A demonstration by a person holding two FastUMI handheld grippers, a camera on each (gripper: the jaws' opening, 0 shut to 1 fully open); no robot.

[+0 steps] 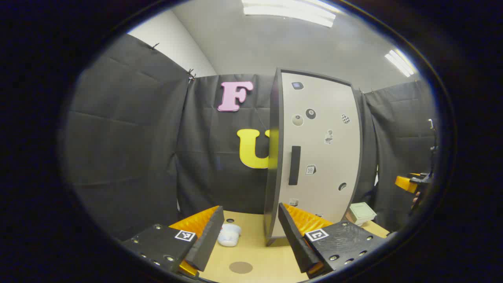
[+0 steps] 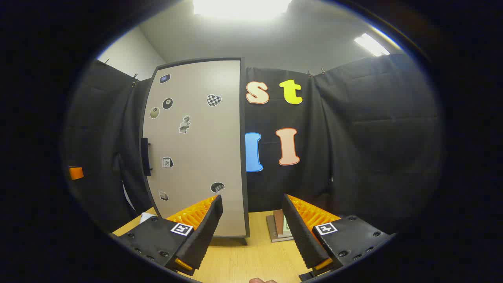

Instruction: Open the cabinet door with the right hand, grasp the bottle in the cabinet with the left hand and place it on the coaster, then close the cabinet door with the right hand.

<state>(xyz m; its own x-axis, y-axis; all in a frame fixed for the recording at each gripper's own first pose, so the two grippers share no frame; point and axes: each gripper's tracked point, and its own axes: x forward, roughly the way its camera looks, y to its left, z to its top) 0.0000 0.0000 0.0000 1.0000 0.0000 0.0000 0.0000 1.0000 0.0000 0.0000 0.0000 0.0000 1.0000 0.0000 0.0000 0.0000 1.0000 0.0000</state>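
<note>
Left gripper view: cabinet door (image 1: 318, 157) closed (handle dark); left gripper (image 1: 251, 232) and right gripper (image 2: 251, 228) fingers spread, empty.

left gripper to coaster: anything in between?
Nothing: in the left gripper view, bare table runs between the open left gripper and the coaster. A white object lies beyond.

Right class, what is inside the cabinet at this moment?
It cannot be seen. The cabinet has its door shut, with only stickers and the dark handle showing on the front. Any bottle inside is covered. Both tongs are open and empty.
</note>
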